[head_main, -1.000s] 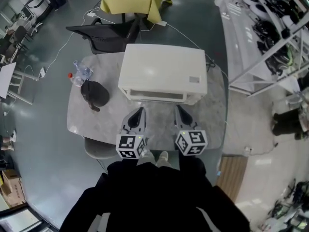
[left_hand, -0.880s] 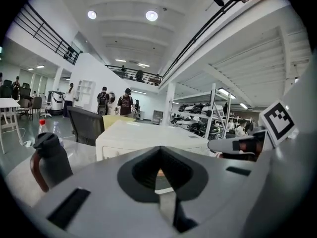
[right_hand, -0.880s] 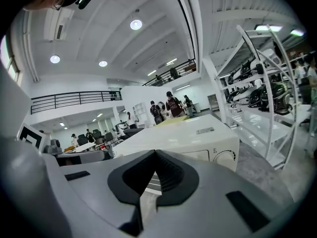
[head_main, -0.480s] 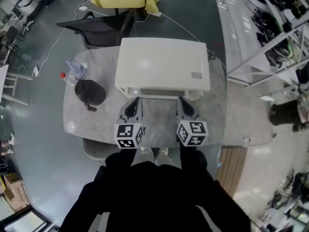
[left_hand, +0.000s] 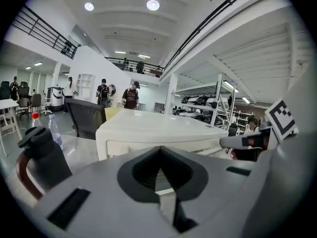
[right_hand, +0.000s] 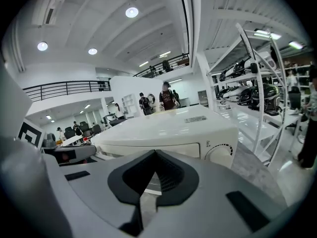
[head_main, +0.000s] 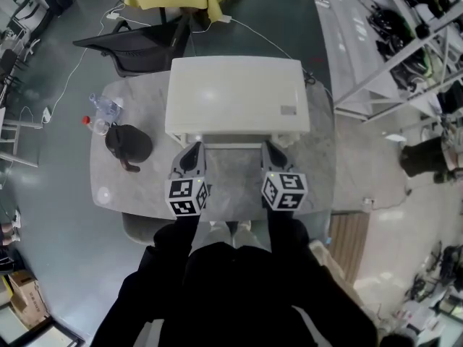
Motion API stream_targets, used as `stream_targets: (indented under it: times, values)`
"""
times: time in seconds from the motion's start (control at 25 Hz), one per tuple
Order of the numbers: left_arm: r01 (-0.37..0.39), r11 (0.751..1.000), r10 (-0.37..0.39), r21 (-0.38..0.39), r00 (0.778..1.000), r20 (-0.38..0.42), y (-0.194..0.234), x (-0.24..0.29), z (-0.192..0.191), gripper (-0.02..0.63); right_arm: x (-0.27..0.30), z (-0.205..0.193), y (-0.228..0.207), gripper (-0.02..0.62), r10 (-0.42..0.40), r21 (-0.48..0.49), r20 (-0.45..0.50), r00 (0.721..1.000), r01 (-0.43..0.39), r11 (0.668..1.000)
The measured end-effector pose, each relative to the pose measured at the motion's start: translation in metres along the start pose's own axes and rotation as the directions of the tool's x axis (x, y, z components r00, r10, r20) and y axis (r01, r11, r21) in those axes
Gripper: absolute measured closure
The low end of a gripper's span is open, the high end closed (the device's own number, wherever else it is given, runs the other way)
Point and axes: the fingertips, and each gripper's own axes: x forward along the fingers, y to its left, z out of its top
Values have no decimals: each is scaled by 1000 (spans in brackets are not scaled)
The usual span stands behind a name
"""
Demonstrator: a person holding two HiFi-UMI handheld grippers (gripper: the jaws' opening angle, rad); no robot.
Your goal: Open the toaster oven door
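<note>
Grey table [head_main: 231, 176] from above: one white toaster oven [head_main: 235, 100] at back edge, front mostly hidden; one dark jug [head_main: 129, 143], one bottle [head_main: 101, 110] near left edge.

Left gripper view: left gripper [left_hand: 159, 152] pressed together, empty, facing closed door [left_hand: 124, 148].

Right gripper view: right gripper [right_hand: 154, 155] pressed together, empty; one round knob [right_hand: 221, 155].

- Left gripper [head_main: 192, 150] has moved forward: its tip, short of the toaster oven [head_main: 235, 96] a second ago, is now just at the oven's front edge.
- Right gripper [head_main: 270, 149] has advanced the same way.
- The bare table [head_main: 230, 181] between tips and oven has closed up.
- Left gripper, angled before, now points straighter.
- Less of the oven's front face shows.
</note>
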Motion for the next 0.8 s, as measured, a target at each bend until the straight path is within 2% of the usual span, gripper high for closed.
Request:
stream_targets:
  times: [0.36, 0.8]
  values:
    - [26, 1000, -27, -14, 1000, -16, -1, 0, -2, 603, -1, 0, -1, 593, 5, -6, 2, 1000, -5, 1000]
    - [14, 999, -15, -30, 1000, -17, -2, -8, -9, 603, -8, -9, 1, 594, 13, 5, -1, 1000, -13, 1000]
